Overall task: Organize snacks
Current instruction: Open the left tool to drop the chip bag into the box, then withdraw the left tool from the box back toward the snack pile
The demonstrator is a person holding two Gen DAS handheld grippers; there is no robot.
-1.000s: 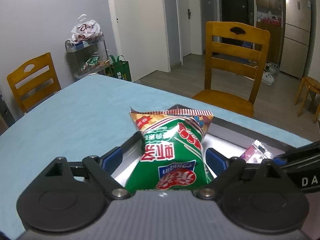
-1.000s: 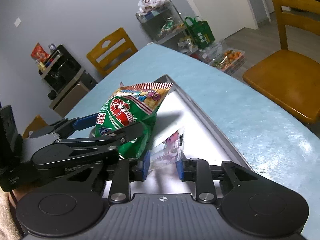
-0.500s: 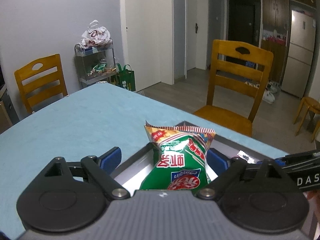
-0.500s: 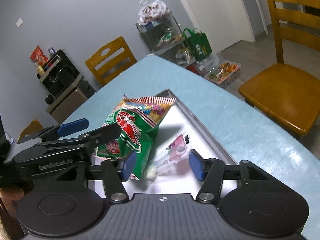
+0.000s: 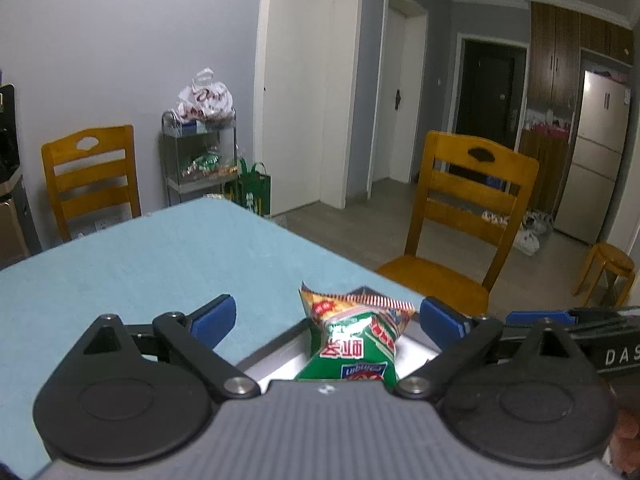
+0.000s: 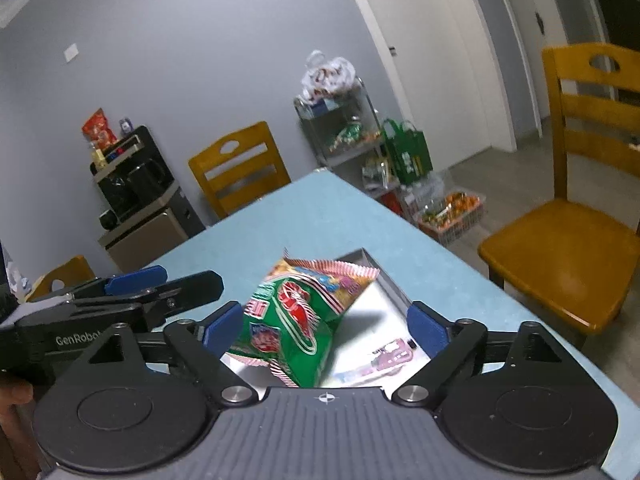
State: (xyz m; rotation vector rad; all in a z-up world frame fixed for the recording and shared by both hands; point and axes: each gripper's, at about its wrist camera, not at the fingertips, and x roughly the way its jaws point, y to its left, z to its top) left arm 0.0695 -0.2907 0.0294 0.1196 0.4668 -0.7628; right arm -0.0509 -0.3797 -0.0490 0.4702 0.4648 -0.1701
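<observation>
A green snack bag [image 5: 354, 344] with red print stands tilted in a metal tray [image 5: 276, 356] on the blue table; it also shows in the right wrist view [image 6: 296, 320]. A small pink packet [image 6: 384, 360] lies flat in the tray [image 6: 384, 284] beside it. My left gripper [image 5: 326, 320] is open and empty, raised above the bag. My right gripper [image 6: 326, 322] is open and empty, above the tray. The left gripper's body [image 6: 120, 304] shows at the left of the right wrist view.
Wooden chairs [image 5: 460, 232] stand at the table's right edge and far end [image 5: 90, 176]. A wire shelf with snack bags [image 5: 200, 152] and a green bag [image 6: 406, 152] stand by the wall. A basket of goods [image 6: 452, 212] lies on the floor.
Both grippers opened, letting go of the green bag and the pink packet, which now rest in the tray. Both grippers have lifted up and back.
</observation>
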